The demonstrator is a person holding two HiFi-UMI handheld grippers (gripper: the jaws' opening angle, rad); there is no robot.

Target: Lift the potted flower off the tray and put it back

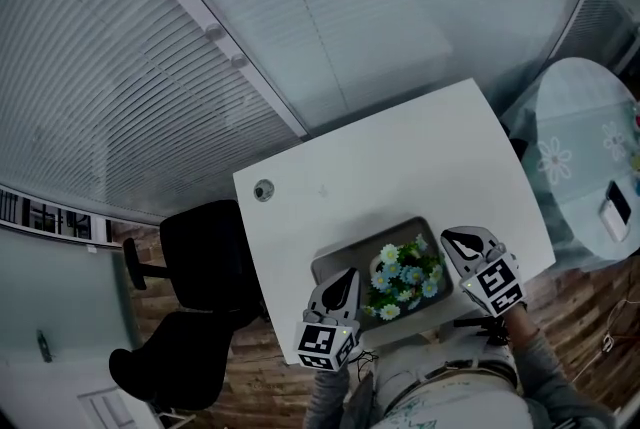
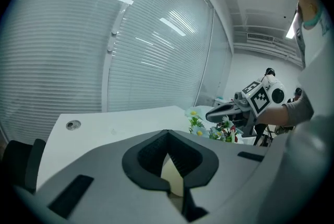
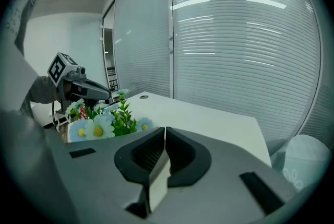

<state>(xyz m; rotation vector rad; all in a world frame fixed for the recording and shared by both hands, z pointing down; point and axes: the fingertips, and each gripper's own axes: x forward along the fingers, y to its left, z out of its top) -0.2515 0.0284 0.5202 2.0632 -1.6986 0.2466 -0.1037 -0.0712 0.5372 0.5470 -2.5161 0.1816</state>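
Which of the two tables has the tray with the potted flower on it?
The white rectangular table, where the potted flower stands in the grey tray; the round glass table at the right has neither.

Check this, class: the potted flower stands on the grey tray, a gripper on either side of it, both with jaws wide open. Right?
Not quite: the jaws of the left gripper and the right gripper are shut, with nothing between them, as the two gripper views show. The rest holds: they flank the potted flower on the grey tray.
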